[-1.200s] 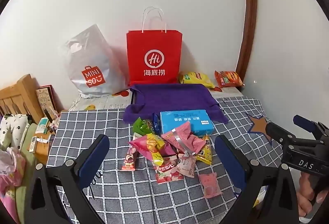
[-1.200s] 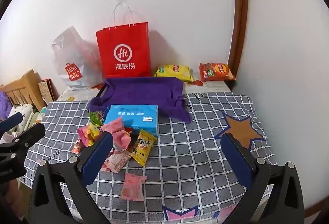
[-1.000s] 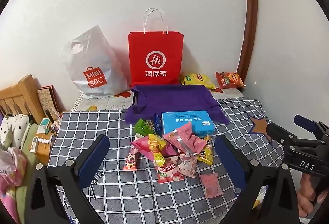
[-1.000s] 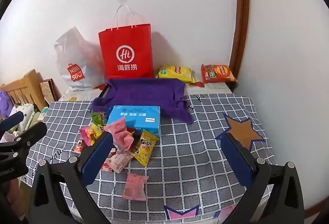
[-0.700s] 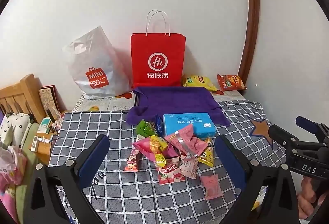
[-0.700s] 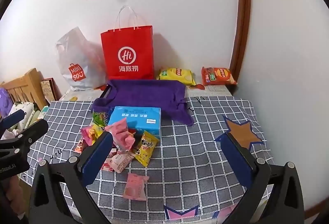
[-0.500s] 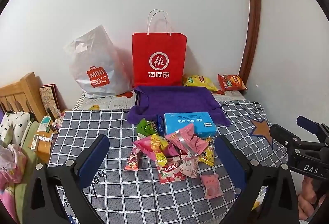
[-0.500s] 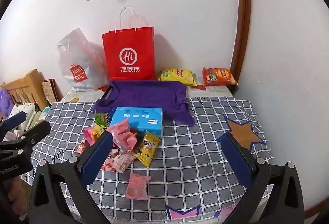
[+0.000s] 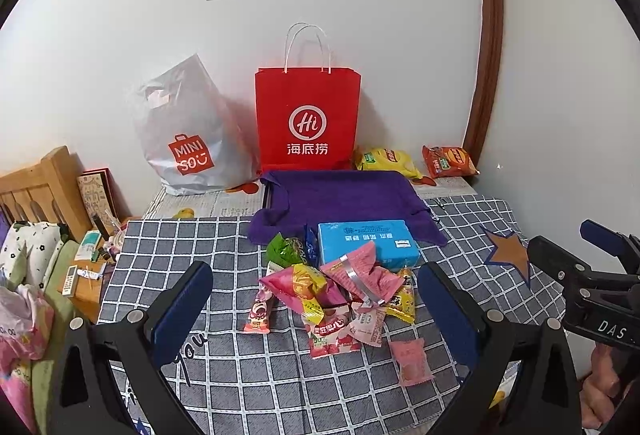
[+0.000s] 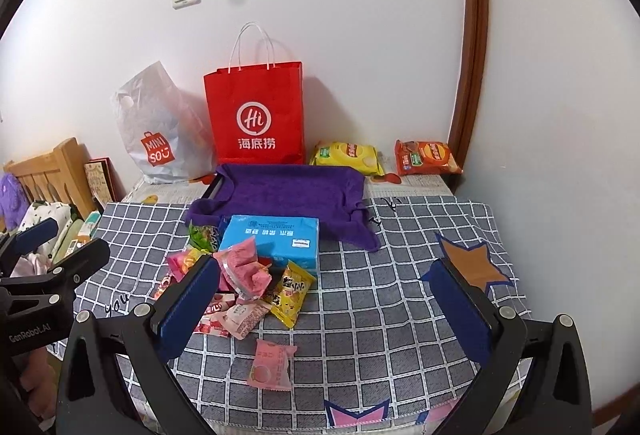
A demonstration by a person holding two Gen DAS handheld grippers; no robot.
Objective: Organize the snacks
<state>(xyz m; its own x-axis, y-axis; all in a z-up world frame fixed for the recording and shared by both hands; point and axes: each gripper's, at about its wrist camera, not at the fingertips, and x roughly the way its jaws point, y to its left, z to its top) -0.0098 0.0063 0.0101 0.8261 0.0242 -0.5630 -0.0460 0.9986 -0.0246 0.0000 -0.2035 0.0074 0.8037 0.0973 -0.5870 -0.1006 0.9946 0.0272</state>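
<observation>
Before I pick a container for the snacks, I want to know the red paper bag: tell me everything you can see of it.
The red paper bag stands upright against the white wall, behind the purple cloth. It looks like stiff matte paper with two white twisted-cord handles standing up, a white circular "Hi" logo and white Chinese characters beneath. Its mouth looks open; the contents are hidden. The grey Miniso plastic bag leans beside it.
</observation>
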